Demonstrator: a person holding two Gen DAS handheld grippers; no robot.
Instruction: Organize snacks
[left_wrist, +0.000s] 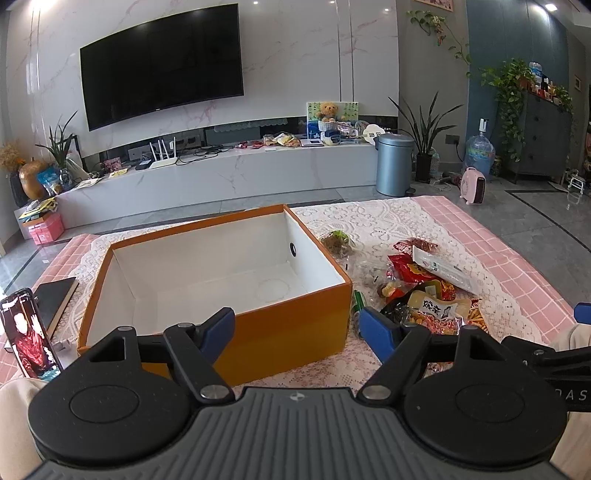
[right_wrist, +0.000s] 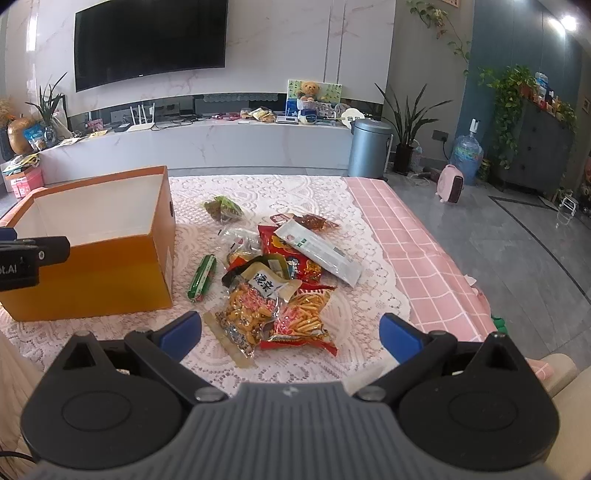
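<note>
Box orange, open, bare inside — nothing packed yet; snacks heaped just right of it on the lace cloth, green stick between them; left gripper and right gripper both spread wide, pinching nothing; whole job left.

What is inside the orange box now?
The orange box shows only bare white walls and floor, no snacks. The floor strip behind its near wall is hidden.
</note>
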